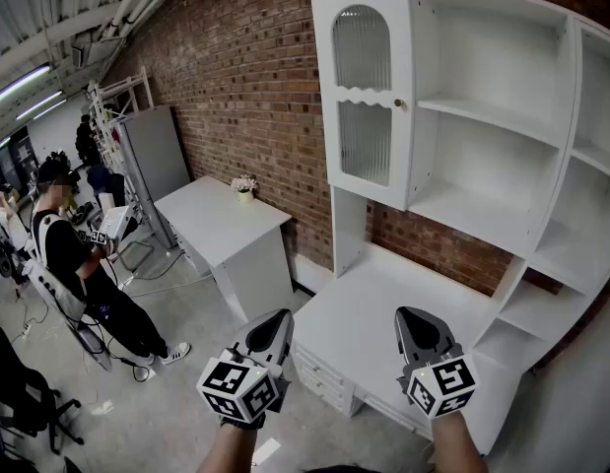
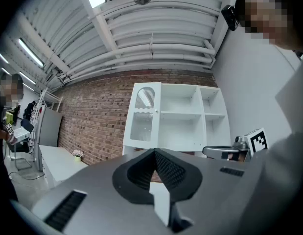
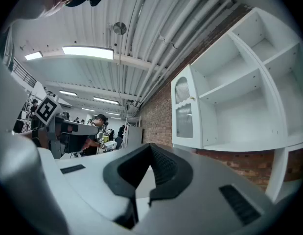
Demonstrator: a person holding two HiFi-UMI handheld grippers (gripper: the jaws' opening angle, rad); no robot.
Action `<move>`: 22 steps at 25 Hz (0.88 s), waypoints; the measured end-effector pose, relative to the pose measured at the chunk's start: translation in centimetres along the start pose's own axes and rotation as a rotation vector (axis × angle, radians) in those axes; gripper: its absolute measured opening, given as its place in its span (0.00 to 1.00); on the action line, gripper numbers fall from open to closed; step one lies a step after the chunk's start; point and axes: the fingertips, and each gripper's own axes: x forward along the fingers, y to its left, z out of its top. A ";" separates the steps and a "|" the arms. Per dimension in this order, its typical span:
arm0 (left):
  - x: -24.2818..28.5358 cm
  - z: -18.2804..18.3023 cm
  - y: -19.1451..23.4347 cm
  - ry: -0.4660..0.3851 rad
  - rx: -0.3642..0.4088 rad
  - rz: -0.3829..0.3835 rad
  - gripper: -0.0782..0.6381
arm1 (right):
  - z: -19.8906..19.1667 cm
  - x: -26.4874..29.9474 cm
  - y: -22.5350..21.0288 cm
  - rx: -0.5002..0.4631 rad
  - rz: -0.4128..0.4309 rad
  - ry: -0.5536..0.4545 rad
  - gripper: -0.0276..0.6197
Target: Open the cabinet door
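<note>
My left gripper (image 1: 277, 321) and right gripper (image 1: 408, 318) were closed tight on nothing, well short of the cabinet door (image 1: 364, 97), which looked shut; grasping its knob (image 1: 401, 103) and pulling remained

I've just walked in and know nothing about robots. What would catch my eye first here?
A tall white shelf unit stands against the red brick wall, with a ribbed-glass door at its left end. Low in the head view, the left gripper and the right gripper, each carrying a cube of black-and-white markers, point towards it, jaws together and empty.
</note>
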 end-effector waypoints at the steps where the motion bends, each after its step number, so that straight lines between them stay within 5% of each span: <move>1: 0.1 -0.1 -0.2 0.001 0.001 0.002 0.12 | 0.0 -0.2 -0.2 -0.001 0.002 0.000 0.05; 22: 1.8 -0.7 -1.8 -0.003 0.032 0.101 0.12 | -0.5 -0.5 -3.9 0.068 0.068 -0.049 0.05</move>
